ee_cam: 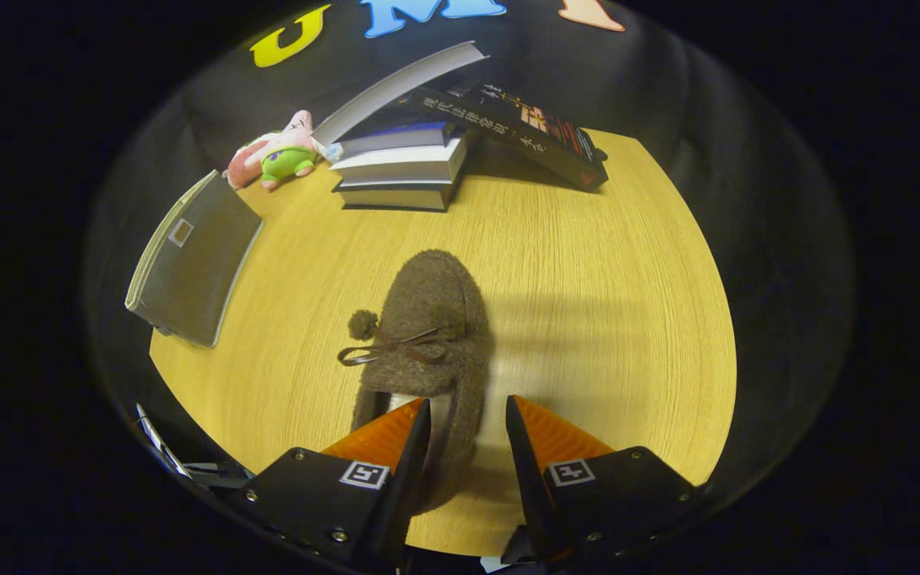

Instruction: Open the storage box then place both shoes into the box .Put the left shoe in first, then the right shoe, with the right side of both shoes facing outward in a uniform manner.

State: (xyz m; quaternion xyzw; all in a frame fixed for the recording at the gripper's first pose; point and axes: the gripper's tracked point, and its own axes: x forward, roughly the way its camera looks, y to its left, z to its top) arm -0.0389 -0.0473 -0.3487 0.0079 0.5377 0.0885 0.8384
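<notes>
Orange ribbed fingers of the black gripper [468,415] stand parted, straddling the heel wall of a fuzzy brown slipper with a pompom bow [426,335]; whether both pads press it cannot be told. That shoe lies on the round pale wooden table [604,303], toe pointing away. Beyond it sits a stack of books [404,168] with a dark book [524,132] leaning on it; its cover writing is too small to read. Beside the stack lies a pink and green plush toy [272,156], and nearer, a grey flat folder [192,259] overhangs the table edge.
</notes>
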